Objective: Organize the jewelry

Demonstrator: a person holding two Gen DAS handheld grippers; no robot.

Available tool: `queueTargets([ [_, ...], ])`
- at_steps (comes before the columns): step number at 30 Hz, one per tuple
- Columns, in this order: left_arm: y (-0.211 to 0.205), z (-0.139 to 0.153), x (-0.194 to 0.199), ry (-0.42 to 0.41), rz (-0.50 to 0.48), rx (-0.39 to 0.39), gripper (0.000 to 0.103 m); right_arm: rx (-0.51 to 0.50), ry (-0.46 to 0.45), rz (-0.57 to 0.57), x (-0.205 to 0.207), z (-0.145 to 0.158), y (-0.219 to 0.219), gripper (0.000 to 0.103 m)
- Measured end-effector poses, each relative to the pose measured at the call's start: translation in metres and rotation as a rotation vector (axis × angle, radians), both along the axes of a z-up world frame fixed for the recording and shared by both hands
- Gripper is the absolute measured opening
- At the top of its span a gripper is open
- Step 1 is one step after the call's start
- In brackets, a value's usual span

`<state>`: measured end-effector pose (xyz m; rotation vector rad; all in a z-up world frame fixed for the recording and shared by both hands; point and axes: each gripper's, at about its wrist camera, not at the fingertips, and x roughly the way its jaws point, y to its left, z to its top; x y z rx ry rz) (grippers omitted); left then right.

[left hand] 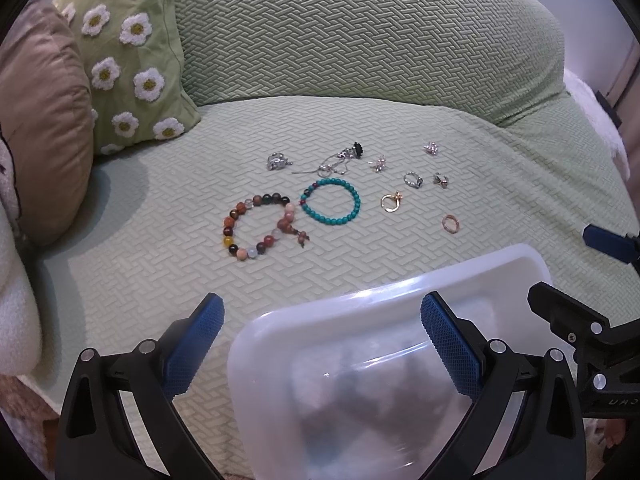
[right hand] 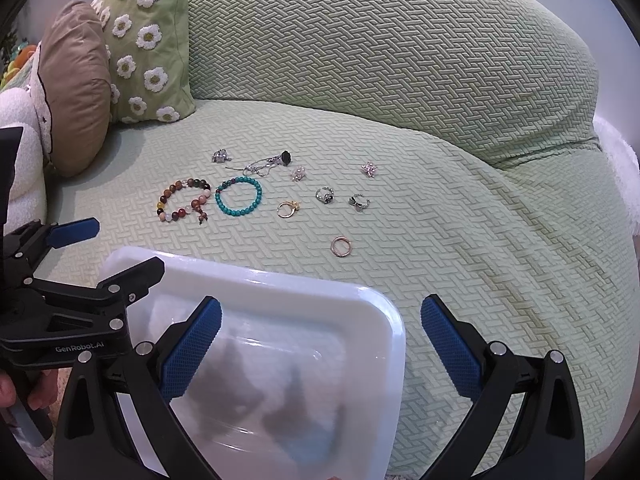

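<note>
Jewelry lies spread on the green sofa seat (left hand: pixel 400 280), well ahead of both claws and touched by neither. From the left wrist view, a mixed-bead bracelet (left hand: pixel 256 226) sits just left of a turquoise bracelet (left hand: pixel 331 203), the two nearly touching. Behind them lie a silver ring (left hand: pixel 277 161) and a tangle of silver chain with a black flower piece (left hand: pixel 340 160). To the right are scattered small pieces, apart from one another: a pink earring (left hand: pixel 378 164), another pink earring (left hand: pixel 431 148), a grey-stone ring (left hand: pixel 413 180), a bow ring (left hand: pixel 441 179), a gold ring (left hand: pixel 391 202) and, nearest the claws, a plain rose ring (left hand: pixel 451 223). A clear plastic tray (left hand: pixel 320 360) stands between the claws and the jewelry, close to the cameras. The left claw (left hand: pixel 320 344) is spread wide and holds nothing; its right finger hangs over the tray and its left finger over bare seat. The right claw (right hand: pixel 320 344) is likewise wide open and empty, its left finger over the tray (right hand: pixel 384 320) and its right finger over the seat. Each claw shows at the edge of the other's view, both at the tray. A daisy pillow (left hand: pixel 124 52) and a brown cushion (left hand: pixel 40 120) lean at the far left against the backrest (left hand: pixel 360 32).
</note>
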<state>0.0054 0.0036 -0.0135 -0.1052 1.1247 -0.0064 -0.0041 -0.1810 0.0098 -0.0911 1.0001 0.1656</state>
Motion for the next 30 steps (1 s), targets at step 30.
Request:
queueTargets([
  [30, 0.085, -0.091, 0.125, 0.327, 0.131, 0.070, 0.093, -0.049, 0.349, -0.040, 0.151, -0.090, -0.042, 0.085],
])
